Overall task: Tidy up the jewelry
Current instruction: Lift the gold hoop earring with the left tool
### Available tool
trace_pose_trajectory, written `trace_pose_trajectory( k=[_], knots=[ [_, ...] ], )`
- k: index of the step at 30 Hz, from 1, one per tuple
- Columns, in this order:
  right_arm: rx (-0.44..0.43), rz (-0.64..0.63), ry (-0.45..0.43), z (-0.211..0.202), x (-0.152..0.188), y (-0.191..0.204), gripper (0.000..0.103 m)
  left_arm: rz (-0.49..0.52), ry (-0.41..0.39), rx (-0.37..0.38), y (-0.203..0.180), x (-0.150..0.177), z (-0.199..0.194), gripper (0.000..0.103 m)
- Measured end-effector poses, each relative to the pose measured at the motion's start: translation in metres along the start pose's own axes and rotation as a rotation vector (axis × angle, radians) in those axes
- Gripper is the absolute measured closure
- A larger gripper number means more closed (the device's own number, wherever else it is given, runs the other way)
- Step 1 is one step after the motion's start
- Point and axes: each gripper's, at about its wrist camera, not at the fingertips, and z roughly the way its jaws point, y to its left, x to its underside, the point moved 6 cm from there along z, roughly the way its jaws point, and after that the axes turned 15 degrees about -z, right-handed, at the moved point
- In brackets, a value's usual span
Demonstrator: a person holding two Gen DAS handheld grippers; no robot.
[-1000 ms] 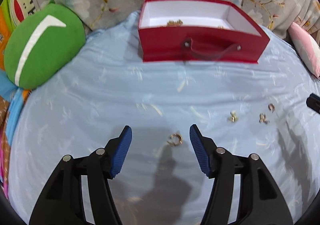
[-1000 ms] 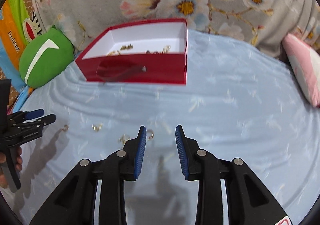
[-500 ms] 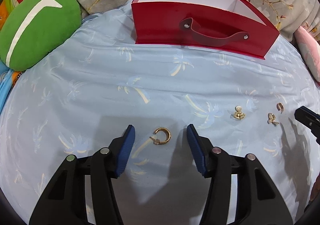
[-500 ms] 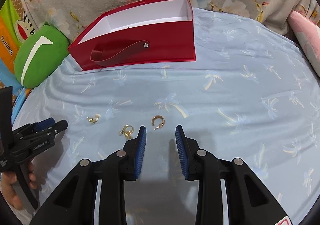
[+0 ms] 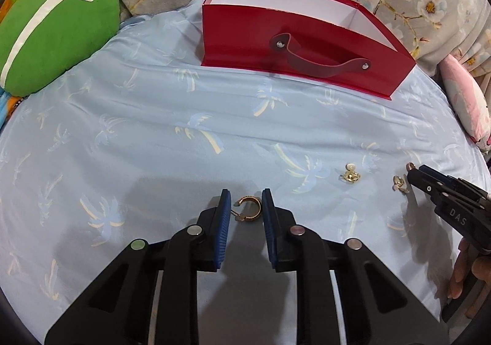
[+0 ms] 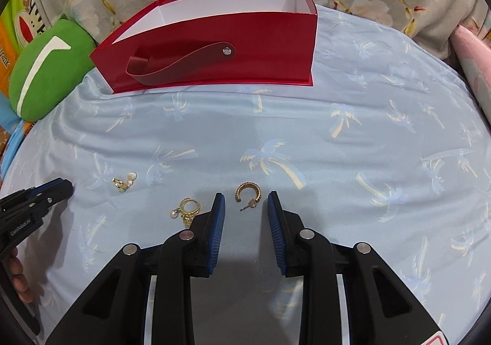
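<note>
My left gripper (image 5: 246, 207) is low over the blue palm-print sheet (image 5: 153, 136), its jaws closing, and both blue pads touch a gold hoop earring (image 5: 249, 210) lying between them. In the right wrist view my right gripper (image 6: 245, 207) has its jaws closing too; a second gold hoop earring (image 6: 248, 195) lies between the tips, clear of both pads. A gold pearl-drop earring (image 6: 187, 209) lies just left of its left finger, and a small gold pearl earring (image 6: 124, 183) farther left. The red open-top box (image 5: 245, 41) with a strap handle stands behind.
A green cushion (image 5: 55, 38) lies at the far left and a pink cushion (image 5: 463, 105) at the right edge, with floral fabric behind the box. A hand shows at each view's edge. In the left wrist view, the small pearl earring (image 5: 349, 175) and the pearl-drop earring (image 5: 399, 184) lie to the right.
The left jaws have narrowed from wide apart until they touch the hoop. The right gripper has come down and forward to its hoop, and its jaws have narrowed a little.
</note>
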Motion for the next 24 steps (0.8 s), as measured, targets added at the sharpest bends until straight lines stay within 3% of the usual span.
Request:
trace_pose_trajectory(
  k=[1,6,7,16,18,20,24],
  knots=[
    [-0.003,-0.002,-0.001,0.000,0.000,0.001,0.093,0.000,0.002,0.006,-0.001,0.001,-0.001,0.083],
    [-0.007,-0.007,-0.009,-0.003,0.001,0.002,0.095,-0.005,0.010,0.028,-0.002,0.006,-0.006,0.083],
    [-0.010,-0.005,-0.010,-0.003,0.001,0.002,0.103,-0.005,0.011,0.029,-0.002,0.007,-0.007,0.083],
    [-0.023,-0.011,-0.032,-0.014,0.001,0.003,0.103,0.003,0.017,0.040,-0.002,0.016,-0.017,0.083],
    [-0.027,-0.015,-0.034,-0.013,0.001,0.003,0.097,0.002,0.022,0.040,-0.002,0.018,-0.016,0.083],
    [-0.027,-0.014,-0.039,-0.013,0.000,0.004,0.076,-0.004,0.031,0.043,-0.002,0.020,-0.016,0.083],
    [-0.020,-0.035,-0.021,-0.005,-0.004,0.008,0.072,-0.005,0.029,0.042,-0.003,0.022,-0.016,0.083]
  ],
)
